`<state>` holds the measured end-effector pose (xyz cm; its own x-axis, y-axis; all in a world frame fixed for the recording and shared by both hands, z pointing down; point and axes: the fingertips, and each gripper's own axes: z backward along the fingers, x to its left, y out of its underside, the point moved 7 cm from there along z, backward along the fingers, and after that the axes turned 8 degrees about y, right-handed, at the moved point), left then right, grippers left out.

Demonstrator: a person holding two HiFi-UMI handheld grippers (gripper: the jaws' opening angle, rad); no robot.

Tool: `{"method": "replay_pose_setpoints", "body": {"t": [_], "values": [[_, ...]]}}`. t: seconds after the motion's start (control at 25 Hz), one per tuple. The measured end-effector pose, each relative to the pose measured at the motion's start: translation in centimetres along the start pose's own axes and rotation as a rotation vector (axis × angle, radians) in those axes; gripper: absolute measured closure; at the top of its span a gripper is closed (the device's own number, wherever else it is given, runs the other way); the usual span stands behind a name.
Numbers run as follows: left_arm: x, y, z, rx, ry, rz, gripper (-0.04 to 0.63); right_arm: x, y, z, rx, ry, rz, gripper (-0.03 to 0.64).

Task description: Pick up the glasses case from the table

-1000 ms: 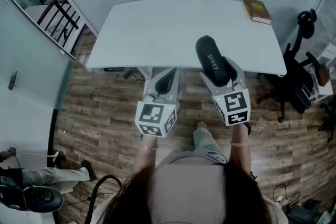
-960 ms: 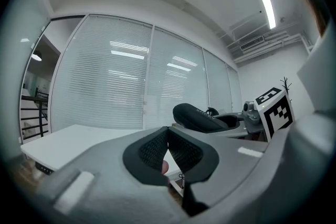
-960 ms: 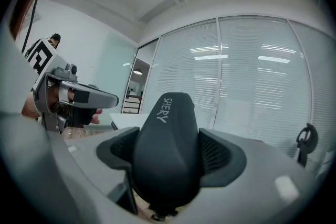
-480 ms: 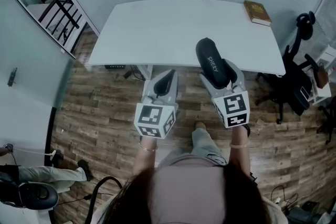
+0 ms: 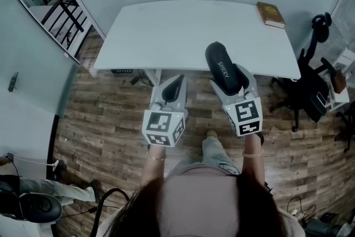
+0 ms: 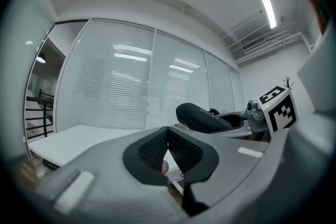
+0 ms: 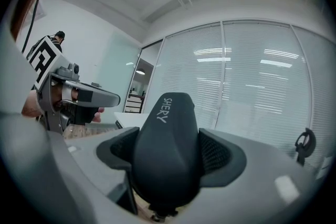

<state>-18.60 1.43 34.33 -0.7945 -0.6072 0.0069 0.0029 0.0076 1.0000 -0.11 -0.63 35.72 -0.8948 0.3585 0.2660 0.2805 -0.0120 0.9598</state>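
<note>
The black glasses case (image 5: 222,66) with white lettering is held off the white table (image 5: 166,30), its far end above the table's front edge. My right gripper (image 5: 232,77) is shut on it; in the right gripper view the case (image 7: 167,149) fills the space between the padded jaws of that gripper (image 7: 169,153). My left gripper (image 5: 173,87) hangs in front of the table over the floor. Its jaws meet with nothing between them, as the left gripper view shows for the left gripper (image 6: 168,152). That view also catches the case (image 6: 202,117) to the right.
A brown book (image 5: 271,13) lies at the table's far right corner. A black office chair (image 5: 310,91) stands to the right of the table. Blinds and a glass wall close off the far side. Wooden floor (image 5: 111,119) lies below me.
The right gripper with the case has shifted very slightly to the left and away. The left gripper has stayed in place.
</note>
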Motion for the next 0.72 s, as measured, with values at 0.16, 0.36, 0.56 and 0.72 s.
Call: {"method": "replay_pose_setpoints", "body": {"t": [0.16,0.36,0.56,0.72], "values": [[0.0,0.0,0.1,-0.001,-0.001,-0.002,0.591,0.1,-0.2,0.0,-0.002,0.003,0.006,0.264],[0.4,0.4,0.7,0.003,-0.007,0.006,0.591,0.9,-0.2,-0.2,0.01,-0.01,0.011,0.264],[0.7,0.5,0.8,0.008,-0.016,0.013,0.591,1.1,-0.3,-0.4,0.018,-0.017,0.017,0.264],[1.5,1.0,1.1,0.014,-0.022,0.021,0.591,1.9,0.0,-0.9,0.028,-0.018,0.024,0.264]]}}
